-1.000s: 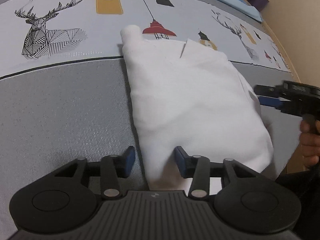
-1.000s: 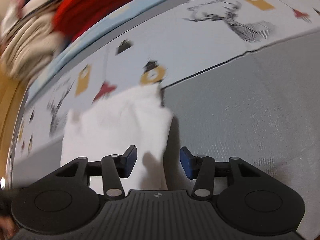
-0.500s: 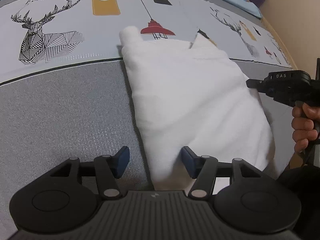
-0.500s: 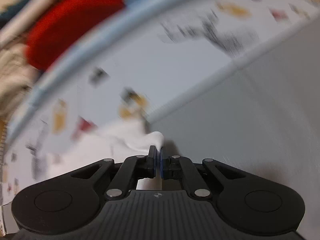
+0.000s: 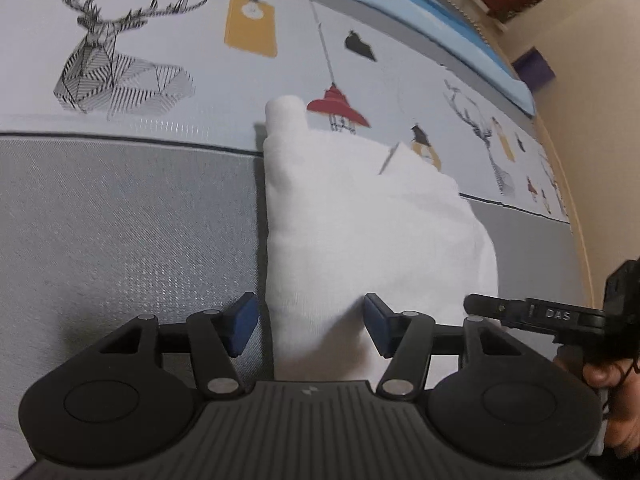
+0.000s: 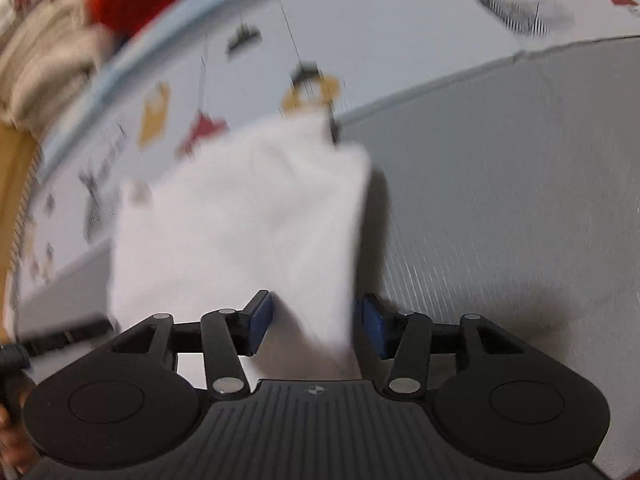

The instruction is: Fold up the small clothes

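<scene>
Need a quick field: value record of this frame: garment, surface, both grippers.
garment: white garment, folded, lying flat
surface: bed cover, grey band near, printed deer and lamps beyond
left gripper: open, garment's near edge between its pads, not pressed
right gripper: jaws opening, garment's corner between them, pads clear of it
background: red and beige items past the bed's far edge, blurred

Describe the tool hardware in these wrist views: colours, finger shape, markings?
Both tools match: the left tool and right tool have black ribbed bodies, round black discs on each side, silver pivot pins, black linkage arms and blue finger pads. Seen from the side, the right tool carries white "DAS" lettering.
</scene>
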`<state>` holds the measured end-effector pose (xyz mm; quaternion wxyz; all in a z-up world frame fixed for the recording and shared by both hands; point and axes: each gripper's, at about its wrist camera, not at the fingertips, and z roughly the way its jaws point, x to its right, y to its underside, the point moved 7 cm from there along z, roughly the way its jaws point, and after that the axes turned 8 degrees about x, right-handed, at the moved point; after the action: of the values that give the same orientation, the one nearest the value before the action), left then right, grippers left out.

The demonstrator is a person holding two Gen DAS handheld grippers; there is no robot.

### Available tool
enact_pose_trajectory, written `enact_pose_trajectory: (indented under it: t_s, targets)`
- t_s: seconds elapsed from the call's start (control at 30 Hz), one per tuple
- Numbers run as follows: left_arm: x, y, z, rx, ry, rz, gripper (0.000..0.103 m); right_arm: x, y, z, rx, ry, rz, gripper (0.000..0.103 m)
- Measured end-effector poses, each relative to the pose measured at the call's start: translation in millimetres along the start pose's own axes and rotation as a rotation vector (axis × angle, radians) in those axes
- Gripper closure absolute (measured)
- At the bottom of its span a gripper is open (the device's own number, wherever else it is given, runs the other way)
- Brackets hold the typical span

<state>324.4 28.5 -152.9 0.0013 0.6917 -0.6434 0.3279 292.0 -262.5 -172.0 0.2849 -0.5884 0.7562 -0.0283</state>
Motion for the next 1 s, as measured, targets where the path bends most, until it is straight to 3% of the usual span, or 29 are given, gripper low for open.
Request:
enact_pose_trajectory:
  t_s: [0.2, 0.33, 0.37, 0.43, 0.5, 0.6, 0.67, 0.7, 0.73, 0.77, 0.8, 0.87, 1.0]
  targets:
    - [4, 4, 24, -0.017, -0.010, -0.043, 0.031, 4, 1, 9, -0.014, -0.017, 0.082, 0.043]
    - [7, 2, 34, -0.003, -0.018, -0.032, 0.029, -9, 7, 13, -0.009, -0.041, 0.051, 0.046]
    - [8, 1, 34, 0.004, -0.023, -0.021, 0.032, -12, 7, 16, -0.005, -0.050, 0.042, 0.055]
    - [11, -3, 32, 0.024, -0.032, 0.015, 0.053, -15, 5, 16, 0.009, -0.055, 0.033, 0.064]
    - [19, -12, 24, 0.063, -0.031, 0.060, 0.064, -17, 1, 14, 0.032, -0.061, 0.046, 0.077]
    - [27, -33, 0, 0.183, -0.055, 0.132, 0.066, -29, -12, 5, 0.131, -0.096, 0.040, 0.085]
    - [27, -51, -21, 0.286, -0.051, 0.133, 0.063, -50, -26, -6, 0.243, -0.152, -0.009, 0.085]
    - [23, -61, -33, 0.344, -0.057, 0.120, 0.051, -60, -33, -13, 0.309, -0.179, -0.031, 0.084]
    - [16, -69, -45, 0.402, -0.080, 0.097, 0.029, -67, -38, -18, 0.363, -0.191, -0.046, 0.082]
    - [7, -75, -55, 0.449, -0.116, 0.069, 0.019, -71, -44, -20, 0.406, -0.174, -0.052, 0.076]
    - [-5, -79, -62, 0.476, -0.146, 0.037, 0.013, -69, -47, -19, 0.425, -0.142, -0.042, 0.058]
    - [-24, -78, -61, 0.422, -0.148, -0.024, 0.014, -60, -49, -10, 0.407, -0.075, -0.015, 0.044]
    - [-59, -58, -38, 0.240, -0.156, -0.198, 0.021, -55, -44, 4, 0.313, -0.067, 0.011, 0.046]
